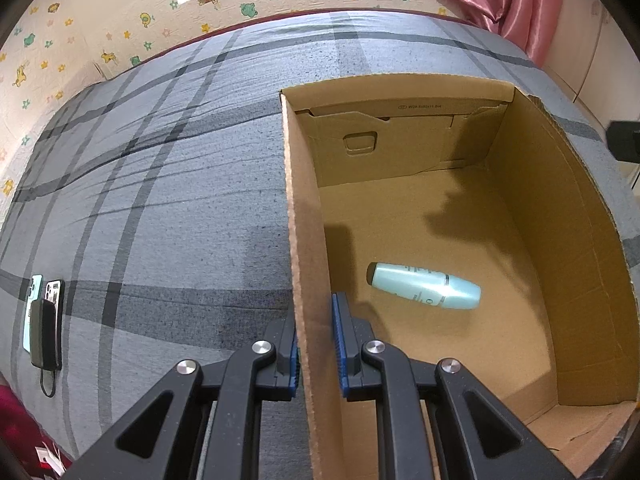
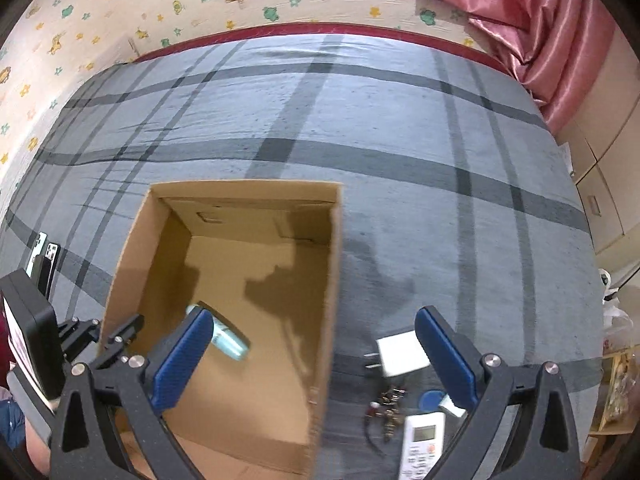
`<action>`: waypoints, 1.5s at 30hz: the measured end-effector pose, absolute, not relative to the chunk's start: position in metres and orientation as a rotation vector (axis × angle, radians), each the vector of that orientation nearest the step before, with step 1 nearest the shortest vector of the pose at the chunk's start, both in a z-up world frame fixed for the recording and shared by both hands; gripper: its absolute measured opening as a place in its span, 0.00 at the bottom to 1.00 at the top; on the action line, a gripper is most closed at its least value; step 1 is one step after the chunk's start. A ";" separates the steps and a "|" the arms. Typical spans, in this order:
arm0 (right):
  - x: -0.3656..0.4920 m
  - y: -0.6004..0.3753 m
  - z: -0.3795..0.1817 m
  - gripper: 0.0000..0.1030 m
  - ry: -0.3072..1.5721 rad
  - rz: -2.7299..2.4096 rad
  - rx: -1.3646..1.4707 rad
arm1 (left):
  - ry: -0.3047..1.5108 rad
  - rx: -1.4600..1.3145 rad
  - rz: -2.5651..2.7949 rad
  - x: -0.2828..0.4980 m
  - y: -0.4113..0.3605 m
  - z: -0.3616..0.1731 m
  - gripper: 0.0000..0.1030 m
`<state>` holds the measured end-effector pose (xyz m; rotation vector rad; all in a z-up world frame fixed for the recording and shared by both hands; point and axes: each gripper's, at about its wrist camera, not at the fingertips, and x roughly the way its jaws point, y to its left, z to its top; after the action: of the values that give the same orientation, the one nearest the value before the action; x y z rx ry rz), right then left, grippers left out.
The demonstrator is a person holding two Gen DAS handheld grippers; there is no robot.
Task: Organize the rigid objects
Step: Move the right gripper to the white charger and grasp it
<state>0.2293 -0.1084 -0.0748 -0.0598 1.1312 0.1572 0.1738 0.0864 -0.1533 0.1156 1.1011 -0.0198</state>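
An open cardboard box (image 1: pixel 568 264) (image 2: pixel 160 216) stands on a grey plaid bed. A pale teal bottle (image 1: pixel 424 285) (image 2: pixel 228 338) lies on its side on the box floor. My left gripper (image 1: pixel 316 344) is shut on the box's left wall, one blue pad on each side of the cardboard. In the right wrist view my right gripper (image 2: pixel 316 356) hangs open and empty above the box's right wall. To the right of the box lie a white charger plug (image 2: pixel 400 354), a white remote control (image 2: pixel 422 444), a bunch of keys (image 2: pixel 386 408) and a small blue round thing (image 2: pixel 431 400).
Two phones and a dark power bank (image 1: pixel 45 332) (image 2: pixel 44 264) lie on the bed left of the box. A wall with cartoon stickers runs behind the bed. A pink curtain (image 2: pixel 532 28) hangs at the far right. A wide stretch of bedspread lies beyond the box.
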 end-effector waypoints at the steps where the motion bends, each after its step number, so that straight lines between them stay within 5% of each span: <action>1: 0.229 -0.115 -0.075 1.00 1.131 0.147 -0.061 | 1.102 0.117 -0.019 0.174 0.086 -0.154 0.14; 45: 0.237 -0.217 -0.203 1.00 1.269 0.088 -0.030 | 1.106 0.135 0.001 0.174 0.080 -0.151 0.14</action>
<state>0.2369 -0.2169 -0.2025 -0.0302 1.2688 0.0883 0.1735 0.0803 -0.1514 0.1347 1.1056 0.0006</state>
